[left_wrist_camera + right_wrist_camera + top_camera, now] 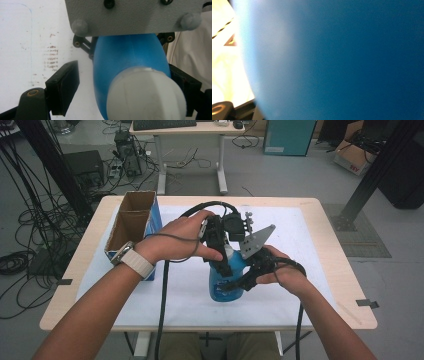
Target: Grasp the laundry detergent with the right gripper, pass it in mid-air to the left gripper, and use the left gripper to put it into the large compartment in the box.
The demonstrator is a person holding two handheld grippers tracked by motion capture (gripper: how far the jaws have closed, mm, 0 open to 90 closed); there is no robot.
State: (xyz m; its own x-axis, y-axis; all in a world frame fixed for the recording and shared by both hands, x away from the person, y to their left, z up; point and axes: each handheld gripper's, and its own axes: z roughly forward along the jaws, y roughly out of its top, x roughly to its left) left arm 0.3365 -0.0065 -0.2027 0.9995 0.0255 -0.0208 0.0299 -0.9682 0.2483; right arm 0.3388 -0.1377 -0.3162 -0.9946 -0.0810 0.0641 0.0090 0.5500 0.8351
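Blue bottle [224,280] upright right of box [131,220], right gripper [246,279] apparently clamped on its body, left gripper [127,85] jaws apart around its white cap [146,96]

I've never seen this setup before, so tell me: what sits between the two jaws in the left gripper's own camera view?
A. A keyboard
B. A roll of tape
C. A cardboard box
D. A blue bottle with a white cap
D: the left gripper view shows the blue bottle with its white cap between the black jaws.

The open cardboard box [131,227] blocks the table's [330,265] left; the right side looks free, perhaps.
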